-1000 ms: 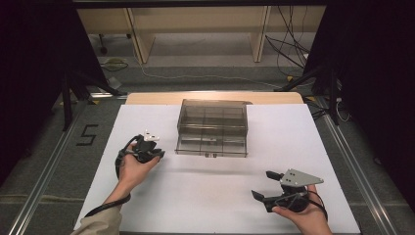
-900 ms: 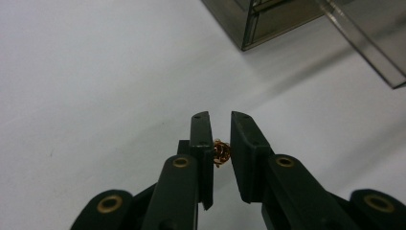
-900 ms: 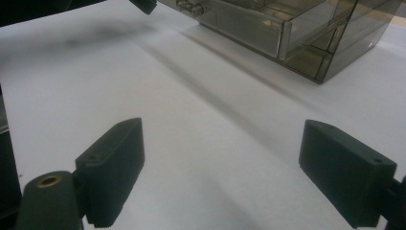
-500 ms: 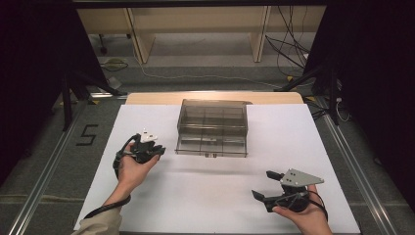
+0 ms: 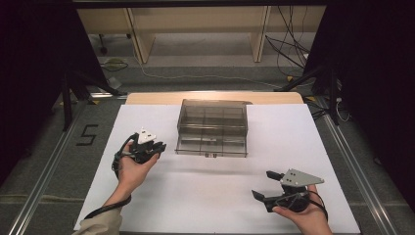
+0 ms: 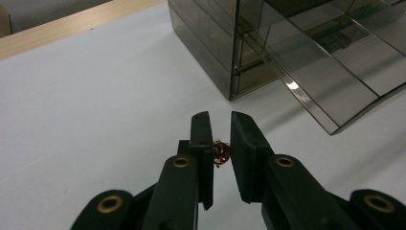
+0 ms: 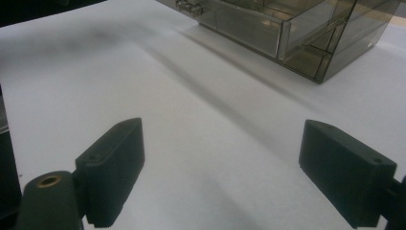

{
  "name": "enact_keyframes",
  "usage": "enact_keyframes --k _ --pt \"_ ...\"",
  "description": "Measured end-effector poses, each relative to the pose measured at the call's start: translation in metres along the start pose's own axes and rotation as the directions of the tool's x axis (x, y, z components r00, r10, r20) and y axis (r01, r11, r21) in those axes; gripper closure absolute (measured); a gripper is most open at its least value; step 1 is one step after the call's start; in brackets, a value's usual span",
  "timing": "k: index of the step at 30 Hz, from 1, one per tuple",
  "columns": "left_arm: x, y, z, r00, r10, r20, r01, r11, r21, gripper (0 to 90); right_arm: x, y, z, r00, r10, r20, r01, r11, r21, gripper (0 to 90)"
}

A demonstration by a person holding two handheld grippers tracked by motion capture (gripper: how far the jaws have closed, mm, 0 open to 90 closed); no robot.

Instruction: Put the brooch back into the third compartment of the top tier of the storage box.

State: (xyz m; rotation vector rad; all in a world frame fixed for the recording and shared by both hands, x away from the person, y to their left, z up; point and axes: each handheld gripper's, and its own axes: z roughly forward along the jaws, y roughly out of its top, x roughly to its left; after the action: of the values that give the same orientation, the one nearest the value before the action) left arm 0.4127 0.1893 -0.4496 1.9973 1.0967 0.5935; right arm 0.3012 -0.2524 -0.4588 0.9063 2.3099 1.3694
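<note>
My left gripper (image 5: 154, 147) hovers over the white table left of a smoky clear drawer box (image 5: 213, 126). In the left gripper view its jaws (image 6: 220, 122) are nearly together and pinch a small copper-coloured tangle (image 6: 221, 152). The box (image 6: 297, 52) lies just ahead and to the right, with one drawer (image 6: 311, 91) pulled out. My right gripper (image 5: 262, 184) rests low at the front right of the table, open, with bare white surface between its fingers (image 7: 225, 143). From there the box (image 7: 287, 28) and the drawer's small handle (image 7: 189, 7) lie ahead.
A white sheet (image 5: 210, 196) covers the table, with a wooden strip (image 5: 147, 98) at its far edge. Metal rails (image 5: 44, 186) run along both sides on the floor. Cables (image 5: 293, 44) and furniture legs stand beyond the table.
</note>
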Motion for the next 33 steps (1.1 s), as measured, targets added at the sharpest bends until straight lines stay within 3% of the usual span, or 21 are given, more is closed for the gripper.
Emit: enact_keyframes --k 13,33 --pt "-0.002 0.004 -0.006 1.0 0.002 -0.001 -0.002 0.9991 -0.042 79.7 0.0 0.0 0.0 1.0 0.0 0.0 0.0 1.0 0.0 16.4" --pt "-0.011 0.011 -0.016 0.9998 0.021 -0.005 -0.022 0.9919 -0.125 79.7 0.0 0.0 0.001 1.0 -0.001 -0.002 0.001 1.0 0.001 16.4"
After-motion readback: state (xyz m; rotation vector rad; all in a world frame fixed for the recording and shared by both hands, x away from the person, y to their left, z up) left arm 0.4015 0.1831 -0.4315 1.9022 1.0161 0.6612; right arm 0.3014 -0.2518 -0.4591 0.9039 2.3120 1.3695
